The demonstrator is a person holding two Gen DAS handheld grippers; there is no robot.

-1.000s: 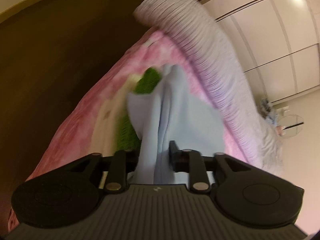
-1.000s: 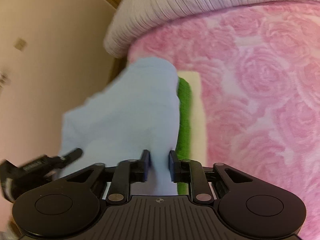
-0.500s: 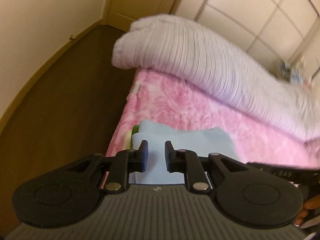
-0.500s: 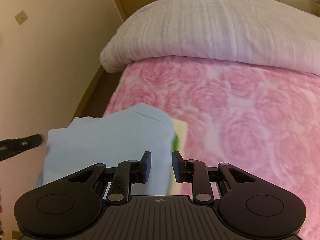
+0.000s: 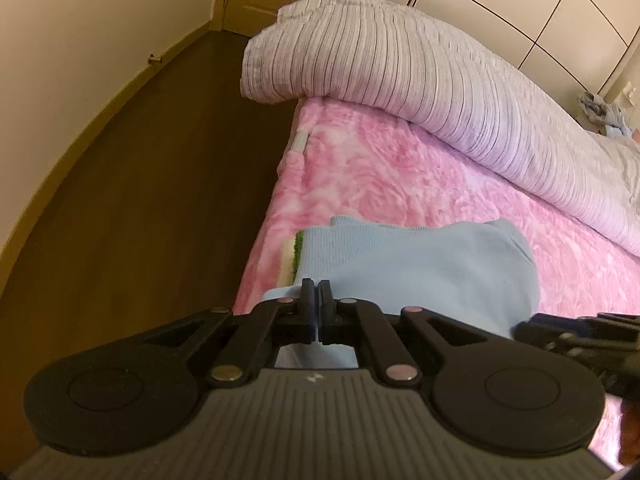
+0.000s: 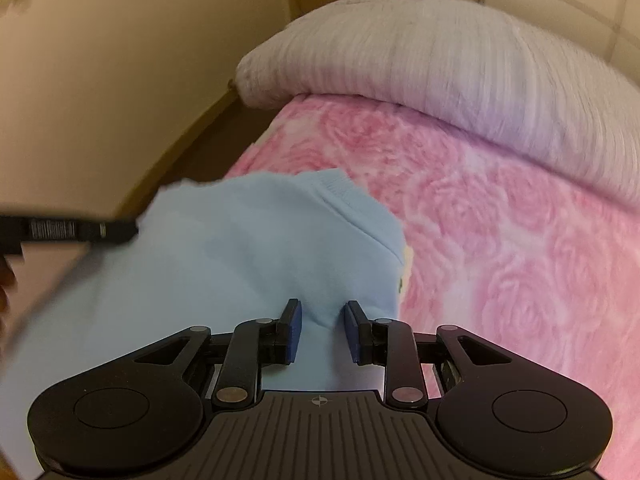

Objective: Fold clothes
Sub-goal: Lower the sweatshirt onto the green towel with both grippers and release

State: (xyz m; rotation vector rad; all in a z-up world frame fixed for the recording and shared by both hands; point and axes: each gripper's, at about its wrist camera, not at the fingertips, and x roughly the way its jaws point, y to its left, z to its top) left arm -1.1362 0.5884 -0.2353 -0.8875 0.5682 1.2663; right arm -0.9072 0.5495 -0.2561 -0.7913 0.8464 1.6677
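**Blue garment resting on a stack at the edge of the bed**

We are looking down both grippers at a light blue garment (image 5: 420, 268) lying in a compact folded shape on the pink rose-patterned blanket (image 5: 380, 176) of the bed, close to its near corner beside the dark floor (image 5: 152, 200). It is sitting on top of a green item (image 5: 298, 252) and a cream one (image 5: 287, 260), only slivers of which are showing beneath its ribbed edge. Our left gripper (image 5: 319, 294) is showing its jaws drawn together at the garment's near edge; whether any cloth is pinched between them, we cannot tell. Our right gripper (image 6: 321, 316) is holding its blue-padded jaws apart, with a raised ridge of the blue fabric standing between them, the pads not visibly touching it. A striped grey-white duvet (image 6: 460, 52) is lying bunched along the far side of the bed.

We are judging the step in hand to be the handling of this folded piece on the pile. The scene is fitting two readings equally: the garment just being laid down and let go, or being gathered up again for another fold or a shift. Either way, the next move is calling for care that the fold stays square and the items beneath are not dragged toward the bed's edge
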